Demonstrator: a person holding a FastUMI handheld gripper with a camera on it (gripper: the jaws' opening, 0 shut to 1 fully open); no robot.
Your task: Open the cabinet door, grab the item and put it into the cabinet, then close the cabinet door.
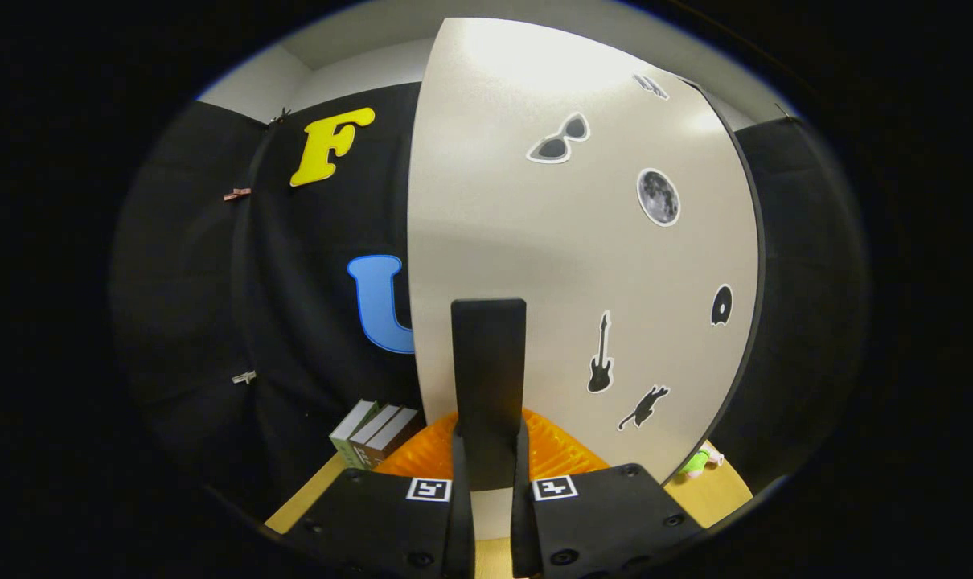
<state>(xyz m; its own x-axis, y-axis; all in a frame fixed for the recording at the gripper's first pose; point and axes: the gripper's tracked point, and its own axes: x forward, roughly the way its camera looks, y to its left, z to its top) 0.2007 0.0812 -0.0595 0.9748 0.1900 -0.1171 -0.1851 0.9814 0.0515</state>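
Observation:
A beige cabinet door (535,241) with several dark stickers stands right in front of me. Its tall black bar handle (488,362) runs upright on the door. My gripper (490,442) is shut on the lower end of that handle, one finger pressing on each side. Under the handle, an orange ribbed thing (563,454) lies on the wooden table just beyond my fingers. A small green item (698,462) lies on the table past the door's lower right corner, mostly hidden by the door. I cannot see the inside of the cabinet.
Three books (372,436) stand together on the yellow-brown table (309,498), left of the orange thing. The black booth cloth hangs behind and to both sides of the door.

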